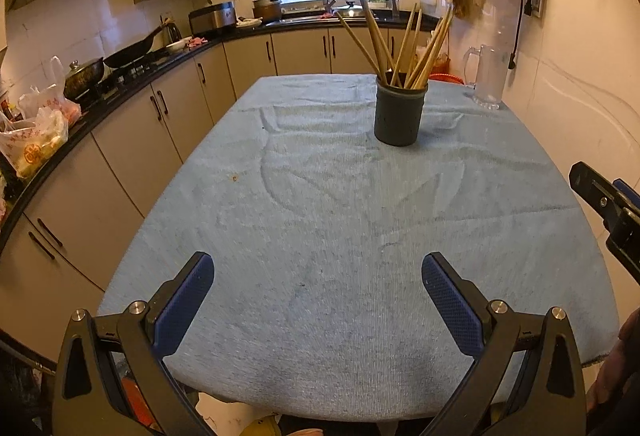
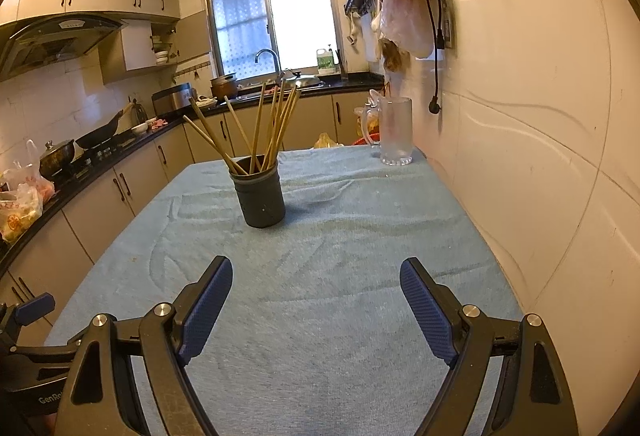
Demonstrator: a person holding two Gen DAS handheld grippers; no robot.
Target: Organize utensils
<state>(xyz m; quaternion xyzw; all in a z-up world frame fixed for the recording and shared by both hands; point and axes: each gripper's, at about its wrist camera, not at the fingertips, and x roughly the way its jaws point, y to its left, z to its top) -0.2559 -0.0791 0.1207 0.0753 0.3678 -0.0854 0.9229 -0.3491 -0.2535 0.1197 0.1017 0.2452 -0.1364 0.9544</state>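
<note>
A dark grey utensil cup (image 1: 400,112) stands upright on the blue cloth-covered table (image 1: 312,220), holding several wooden chopsticks (image 1: 408,44) that fan outward. It also shows in the right wrist view (image 2: 260,202) with its chopsticks (image 2: 264,124). My left gripper (image 1: 318,268) is open and empty above the near end of the table, well short of the cup. My right gripper (image 2: 316,274) is open and empty, also short of the cup. The right gripper's side shows at the right edge of the left wrist view (image 1: 612,204).
A clear glass mug (image 2: 394,132) stands at the table's far right corner by the wall (image 2: 540,140). A kitchen counter (image 1: 120,92) with a wok, a pot and plastic bags runs along the left. Bags hang on the wall above the mug.
</note>
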